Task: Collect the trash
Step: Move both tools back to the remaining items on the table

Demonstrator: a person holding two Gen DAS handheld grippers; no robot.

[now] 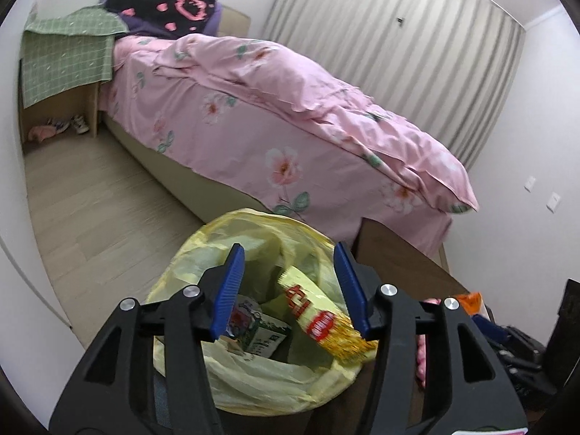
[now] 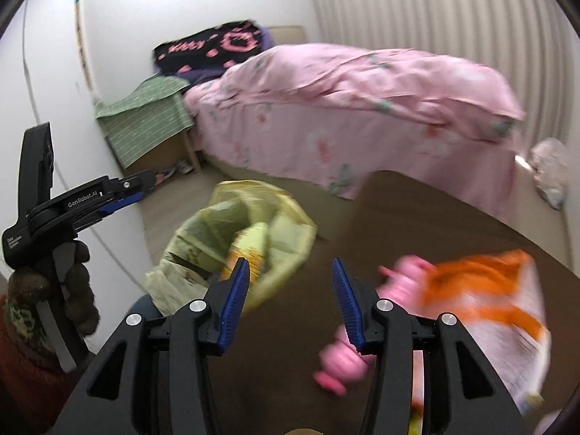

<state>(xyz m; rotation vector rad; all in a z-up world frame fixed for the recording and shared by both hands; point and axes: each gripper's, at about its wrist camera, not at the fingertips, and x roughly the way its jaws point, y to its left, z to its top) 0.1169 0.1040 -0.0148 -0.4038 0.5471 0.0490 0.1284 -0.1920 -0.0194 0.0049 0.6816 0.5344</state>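
A yellow trash bag (image 1: 253, 373) stands open below my left gripper (image 1: 289, 250), with a green carton (image 1: 261, 333) and other rubbish inside. A yellow snack wrapper with a red label (image 1: 319, 320) sits in the bag's mouth between the open jaws, close by the right finger and clear of the left pad. In the right wrist view the picture is blurred. My right gripper (image 2: 290, 264) is open and empty over a brown table (image 2: 290, 326), beside the bag (image 2: 246, 224). An orange-and-white packet (image 2: 489, 311) and a pink toy (image 2: 340, 362) lie at its right.
A gloved hand (image 2: 78, 290) holds the left gripper (image 2: 143, 185) at the far left. A bed with a pink floral cover (image 1: 290, 116) stands behind the bag. A bedside stand under green cloth (image 1: 69, 58) has shoes (image 1: 78, 123) beneath. Dark gear (image 1: 525, 355) lies right; a white bag (image 2: 551, 170) sits on the floor.
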